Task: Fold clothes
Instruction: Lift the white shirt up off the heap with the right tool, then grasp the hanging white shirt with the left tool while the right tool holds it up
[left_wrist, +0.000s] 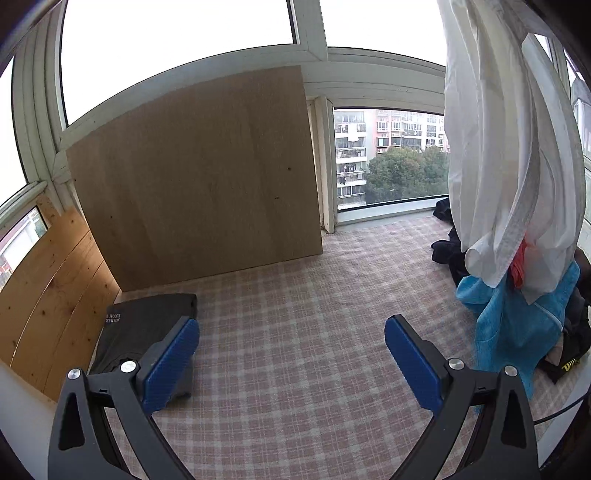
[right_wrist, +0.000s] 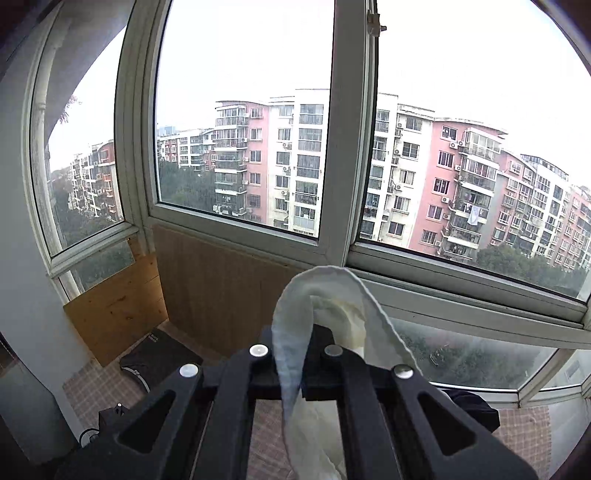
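A white garment (left_wrist: 506, 155) hangs in long folds at the right of the left wrist view, its lower end over a heap of clothes with a light blue piece (left_wrist: 513, 325). My right gripper (right_wrist: 299, 339) is shut on the white garment (right_wrist: 295, 332), held high; a loop of cloth arches over the closed jaws and the rest drops below. My left gripper (left_wrist: 291, 354) is open with nothing between its blue pads (left_wrist: 170, 365), low over the pink checked cloth surface (left_wrist: 295, 332). A folded dark garment (left_wrist: 147, 321) lies at the left.
A brown board (left_wrist: 199, 177) leans against the window at the back, with pale wooden panels (left_wrist: 55, 291) at the left. Dark clothes (left_wrist: 447, 251) lie by the glass at the right. Windows enclose the surface on the far sides.
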